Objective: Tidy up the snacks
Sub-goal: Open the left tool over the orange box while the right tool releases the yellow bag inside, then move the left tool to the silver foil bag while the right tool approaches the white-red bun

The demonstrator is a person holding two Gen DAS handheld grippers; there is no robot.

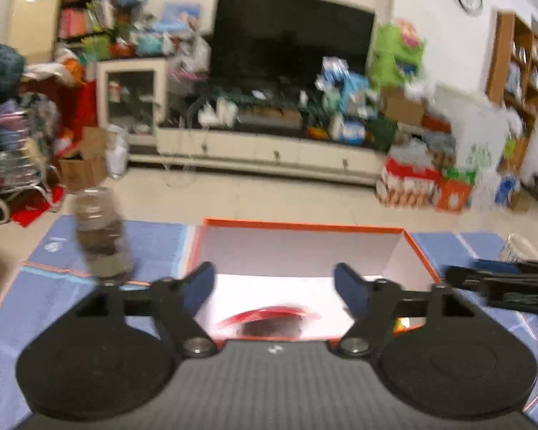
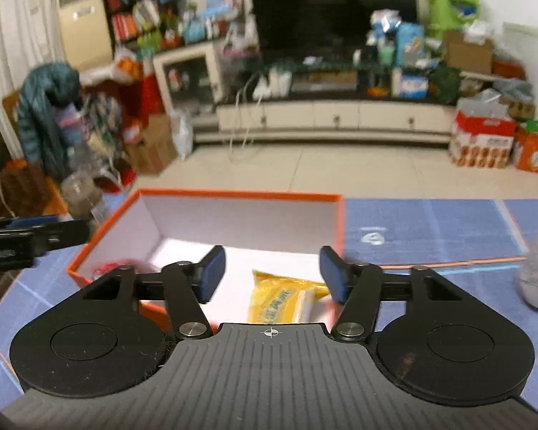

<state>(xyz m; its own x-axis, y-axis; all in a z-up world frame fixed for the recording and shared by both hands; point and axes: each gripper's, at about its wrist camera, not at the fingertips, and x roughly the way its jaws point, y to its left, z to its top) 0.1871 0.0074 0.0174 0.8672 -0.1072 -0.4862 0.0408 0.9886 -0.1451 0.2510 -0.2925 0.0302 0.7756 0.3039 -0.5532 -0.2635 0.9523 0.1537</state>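
Jar (image 1: pixel 102 240) left of orange box (image 1: pixel 305 225)

An open box (image 2: pixel 240 215) sits on a mat (image 2: pixel 430 229) on the floor. Inside, a snack packet (image 2: pixel 283 301) lies near the box's near edge toward its right side; a round snack (image 1: pixel 269 319) lies near the left. A jar (image 1: pixel 100 240) stands on the mat beside the box's left wall. A TV cabinet (image 2: pixel 333 116) stands behind.
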